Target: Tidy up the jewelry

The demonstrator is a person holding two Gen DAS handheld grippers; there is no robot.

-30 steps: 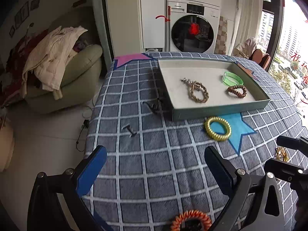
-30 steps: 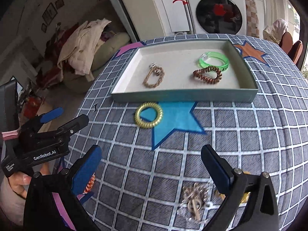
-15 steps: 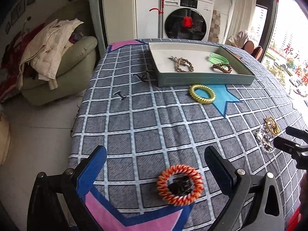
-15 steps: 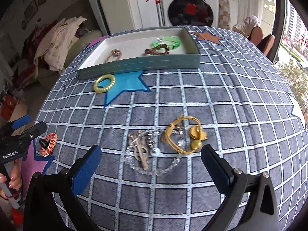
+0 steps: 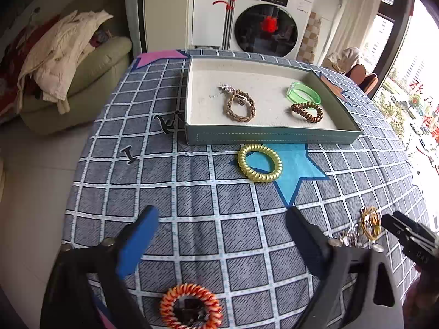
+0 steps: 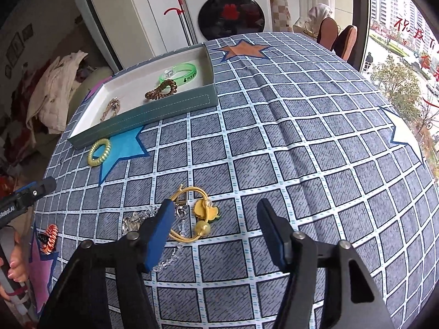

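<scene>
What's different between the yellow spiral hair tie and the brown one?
The yellow hair tie lies on the tablecloth just outside the tray; the brown hair tie lies inside it. The yellow one forms an open round ring; the brown one looks squashed and narrower. Both are coiled spirals.

Your left gripper [image 5: 221, 242] hangs over the checked surface [image 5: 197, 186] with its fingers [image 5: 138, 242] spread wide and nothing between them. The orange coil hair tie [image 5: 190, 307] lies just below them at the bottom edge. Ahead, the yellow coil hair tie [image 5: 259, 162] rests partly on a blue star, just beside the tray [image 5: 274, 137], which holds a braided bracelet [image 5: 239, 106], a brown coil tie [image 5: 306, 111] and a green bangle [image 5: 303, 92]. Your right gripper [image 5: 408, 238] shows at the right edge near a gold piece [image 5: 370, 222]
</scene>
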